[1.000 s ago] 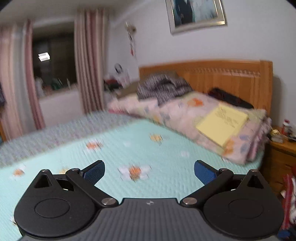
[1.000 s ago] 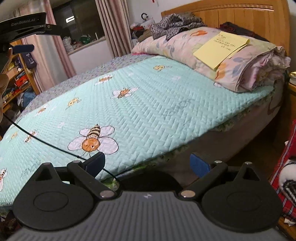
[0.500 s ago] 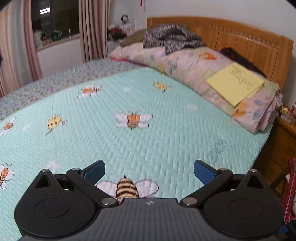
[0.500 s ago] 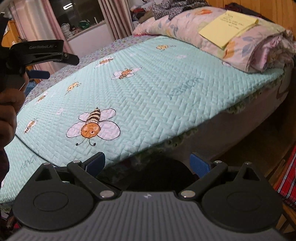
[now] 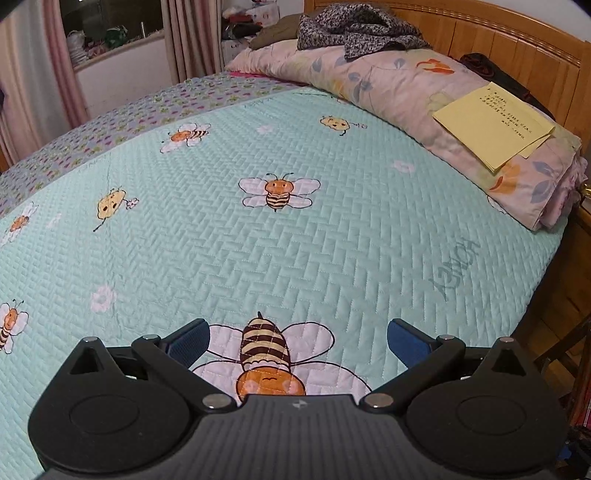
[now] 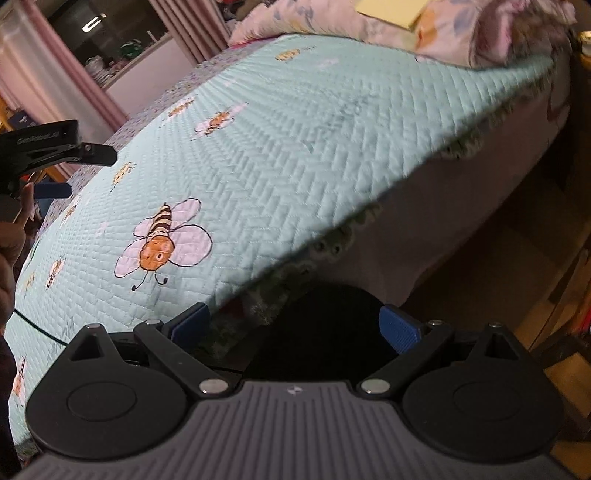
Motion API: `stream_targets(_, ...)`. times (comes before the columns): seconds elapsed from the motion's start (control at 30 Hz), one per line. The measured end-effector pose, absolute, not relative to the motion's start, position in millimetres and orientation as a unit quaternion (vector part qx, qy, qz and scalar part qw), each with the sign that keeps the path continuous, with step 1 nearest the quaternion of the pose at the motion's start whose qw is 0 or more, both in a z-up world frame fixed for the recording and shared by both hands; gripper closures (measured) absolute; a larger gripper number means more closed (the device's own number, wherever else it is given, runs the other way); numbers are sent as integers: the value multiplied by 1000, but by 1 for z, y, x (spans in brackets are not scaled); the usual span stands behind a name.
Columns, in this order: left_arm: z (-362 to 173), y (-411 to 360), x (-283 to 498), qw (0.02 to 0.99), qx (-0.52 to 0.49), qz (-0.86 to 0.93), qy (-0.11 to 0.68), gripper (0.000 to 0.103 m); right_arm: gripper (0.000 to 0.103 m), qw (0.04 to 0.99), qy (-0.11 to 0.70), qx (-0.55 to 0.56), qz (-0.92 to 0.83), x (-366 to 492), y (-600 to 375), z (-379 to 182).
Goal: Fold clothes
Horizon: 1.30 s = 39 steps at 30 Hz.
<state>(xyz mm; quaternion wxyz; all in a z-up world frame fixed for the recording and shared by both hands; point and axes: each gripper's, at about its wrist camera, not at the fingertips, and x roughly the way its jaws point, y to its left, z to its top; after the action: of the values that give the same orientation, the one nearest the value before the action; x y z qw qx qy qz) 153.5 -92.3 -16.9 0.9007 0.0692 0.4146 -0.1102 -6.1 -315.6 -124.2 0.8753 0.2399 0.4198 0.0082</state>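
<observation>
The left gripper [image 5: 297, 341] is held over the bee-print quilted bedspread [image 5: 295, 240], jaws spread wide and empty. The right gripper [image 6: 293, 326] is held at the bed edge, likewise wide and empty, above a dark unidentified mass. The only clothing identified, a dark patterned garment [image 5: 358, 31], lies heaped on the folded floral quilt [image 5: 406, 85] by the headboard, well apart from both. Folding is judged not begun; the flat bedspread is presumably reserved as work surface.
</observation>
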Motion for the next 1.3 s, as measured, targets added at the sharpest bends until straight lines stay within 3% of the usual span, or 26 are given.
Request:
stream_targets(0.9, -38, -80, 164, 880, 74, -72, 464, 1, 5, 853, 453, 259, 5, 0, -315, -139)
stream_targets(1.3, -26, -72, 156, 894, 70, -70, 438, 1, 5, 855, 455, 249, 10, 1, -309, -135)
